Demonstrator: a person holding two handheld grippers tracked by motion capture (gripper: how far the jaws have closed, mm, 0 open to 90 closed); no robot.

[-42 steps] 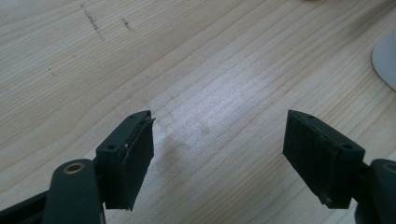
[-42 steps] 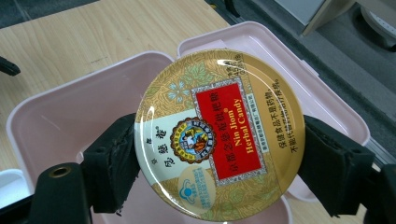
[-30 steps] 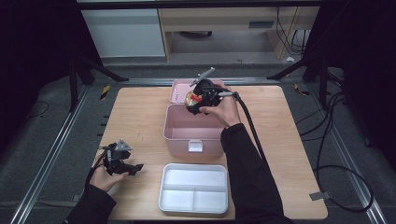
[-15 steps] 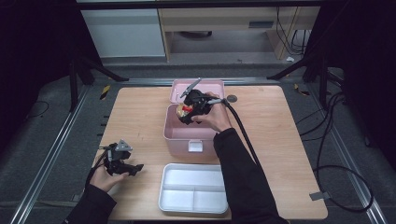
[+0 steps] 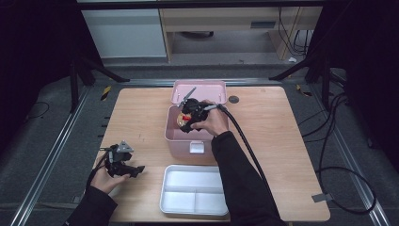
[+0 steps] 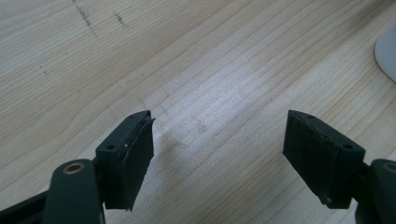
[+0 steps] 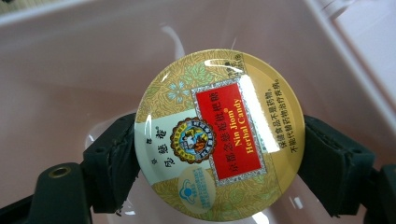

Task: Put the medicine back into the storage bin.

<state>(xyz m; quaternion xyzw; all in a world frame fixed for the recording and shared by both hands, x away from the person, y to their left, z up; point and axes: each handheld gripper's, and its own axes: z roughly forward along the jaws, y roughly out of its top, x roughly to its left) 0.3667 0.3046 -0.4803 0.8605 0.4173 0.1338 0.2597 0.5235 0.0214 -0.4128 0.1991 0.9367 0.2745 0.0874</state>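
Note:
A round gold candy tin (image 7: 219, 135) with a red label is clamped across its rim by the jaws of my right gripper (image 7: 219, 158). In the high view that right gripper (image 5: 188, 117) reaches down into the open pink box (image 5: 176, 139) at the middle of the table, the candy tin (image 5: 182, 120) showing just inside it. The pink lid (image 5: 207, 89) lies open behind the box. My left gripper (image 5: 129, 168) rests low over the wood at the front left. Its jaws stand wide apart over bare tabletop (image 6: 210, 84) with nothing between its fingertips (image 6: 128, 158).
A white divided tray (image 5: 197, 190) sits at the table's front edge, just right of the left gripper; its rim (image 6: 385, 51) shows in the left gripper view. A small dark round disc (image 5: 234, 99) lies right of the lid. A black cable (image 5: 249, 146) trails along my right forearm.
The right gripper has carried the tin leftward and down from above the box's right rim into the pink box. The left gripper has stayed where it was.

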